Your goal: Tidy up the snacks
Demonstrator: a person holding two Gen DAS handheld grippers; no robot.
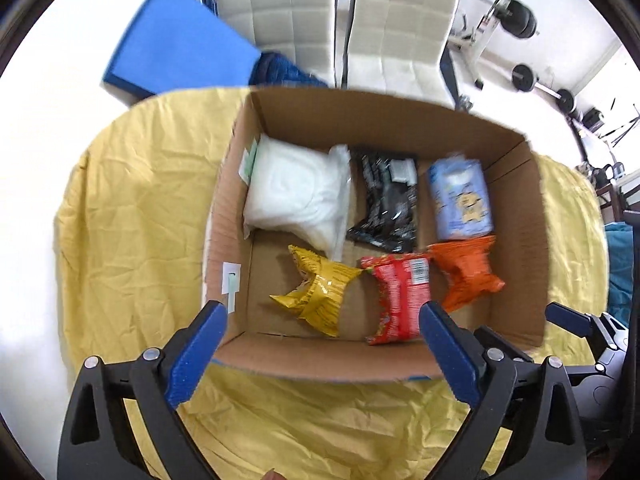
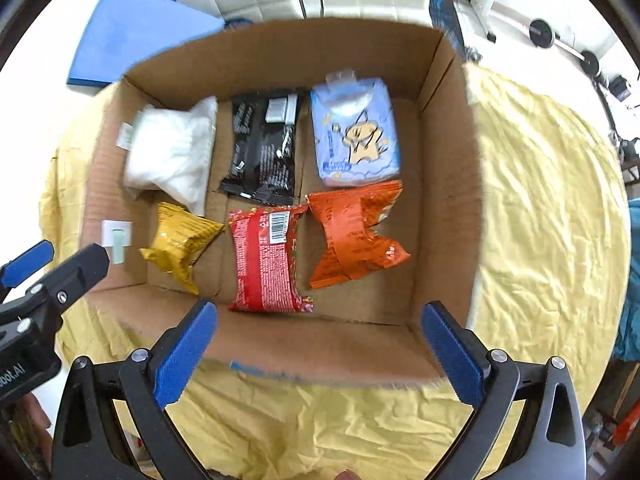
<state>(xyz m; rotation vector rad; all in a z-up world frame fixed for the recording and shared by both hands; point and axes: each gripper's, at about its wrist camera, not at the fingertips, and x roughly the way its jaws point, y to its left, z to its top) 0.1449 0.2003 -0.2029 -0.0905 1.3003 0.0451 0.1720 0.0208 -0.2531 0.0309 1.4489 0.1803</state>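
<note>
An open cardboard box (image 1: 384, 120) (image 2: 280, 52) sits on a yellow cloth. Its back row holds a white pouch (image 1: 296, 192) (image 2: 172, 152), a black packet (image 1: 386, 208) (image 2: 264, 156) and a pale blue packet (image 1: 460, 200) (image 2: 356, 136). Its front row holds a yellow bag (image 1: 316, 292) (image 2: 180, 240), a red bag (image 1: 400, 292) (image 2: 266, 256) and an orange bag (image 1: 466, 268) (image 2: 352, 236). My left gripper (image 1: 322, 312) hangs open above the box's near wall, nothing between its fingers. My right gripper (image 2: 320, 316) is open too, over the same wall and empty. Each gripper shows at the edge of the other's view.
The yellow cloth (image 1: 132, 216) (image 2: 540, 200) covers the table around the box. Behind stand two white padded chairs (image 1: 400, 28), a blue flat pad (image 1: 176, 40) (image 2: 136, 28) and a weight bench with dumbbells (image 1: 524, 76) on the floor.
</note>
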